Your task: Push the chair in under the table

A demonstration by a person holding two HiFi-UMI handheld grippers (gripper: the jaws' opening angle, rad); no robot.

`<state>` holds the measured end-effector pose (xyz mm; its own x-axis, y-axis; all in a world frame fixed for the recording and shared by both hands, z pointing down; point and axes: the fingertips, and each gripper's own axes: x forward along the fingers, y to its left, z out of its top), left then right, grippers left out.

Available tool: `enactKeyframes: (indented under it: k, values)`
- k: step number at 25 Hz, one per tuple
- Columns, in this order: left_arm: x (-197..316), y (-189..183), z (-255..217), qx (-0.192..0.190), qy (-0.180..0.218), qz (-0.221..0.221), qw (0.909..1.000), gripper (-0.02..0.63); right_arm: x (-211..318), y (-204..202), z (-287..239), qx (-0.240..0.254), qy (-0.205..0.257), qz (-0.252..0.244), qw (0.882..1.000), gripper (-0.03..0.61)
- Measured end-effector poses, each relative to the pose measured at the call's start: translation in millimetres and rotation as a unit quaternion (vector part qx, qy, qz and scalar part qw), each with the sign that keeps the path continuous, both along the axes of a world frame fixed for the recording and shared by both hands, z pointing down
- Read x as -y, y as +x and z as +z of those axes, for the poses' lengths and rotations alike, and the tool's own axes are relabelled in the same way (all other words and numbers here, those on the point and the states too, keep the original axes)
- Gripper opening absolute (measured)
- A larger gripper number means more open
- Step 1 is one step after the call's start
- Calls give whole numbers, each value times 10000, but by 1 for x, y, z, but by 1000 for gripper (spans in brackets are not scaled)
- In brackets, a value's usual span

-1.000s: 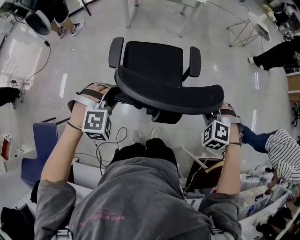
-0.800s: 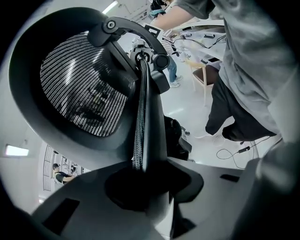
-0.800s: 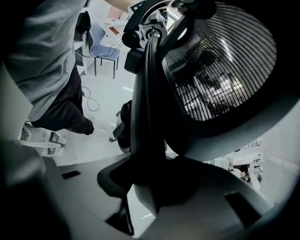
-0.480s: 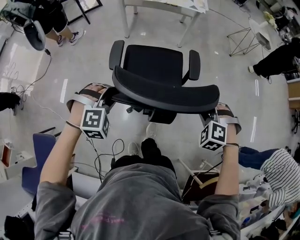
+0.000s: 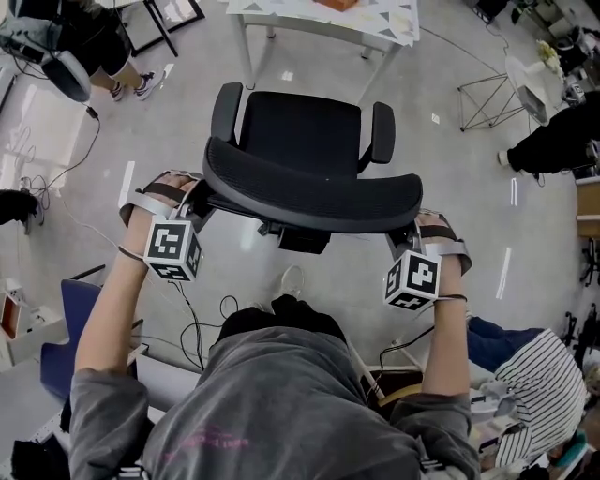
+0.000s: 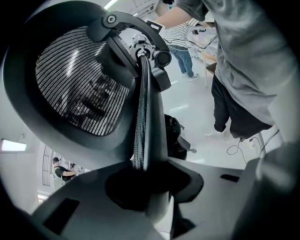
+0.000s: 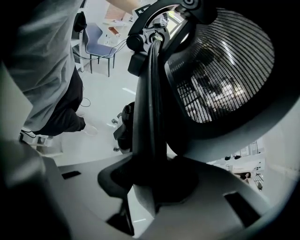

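Left claw clamped on left edge of backrest. Chair stands on floor, just near side of worktop, not yet under. Right claw just tightening on right backrest edge. Risk: uneven push swivels chair, armrest strikes worktop.

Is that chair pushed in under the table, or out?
Out: the chair stands on open floor, short of the white table at the head view's top.
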<state>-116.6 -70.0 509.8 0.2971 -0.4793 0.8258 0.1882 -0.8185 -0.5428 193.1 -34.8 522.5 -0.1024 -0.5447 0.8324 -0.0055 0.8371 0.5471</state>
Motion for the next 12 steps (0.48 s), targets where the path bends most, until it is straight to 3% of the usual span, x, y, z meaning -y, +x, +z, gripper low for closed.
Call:
enactKeyframes:
  k: [12]
  values:
    - [95,6,0,58,61,-46,10000,95,93,5,1,60,-59,-119,9999,117]
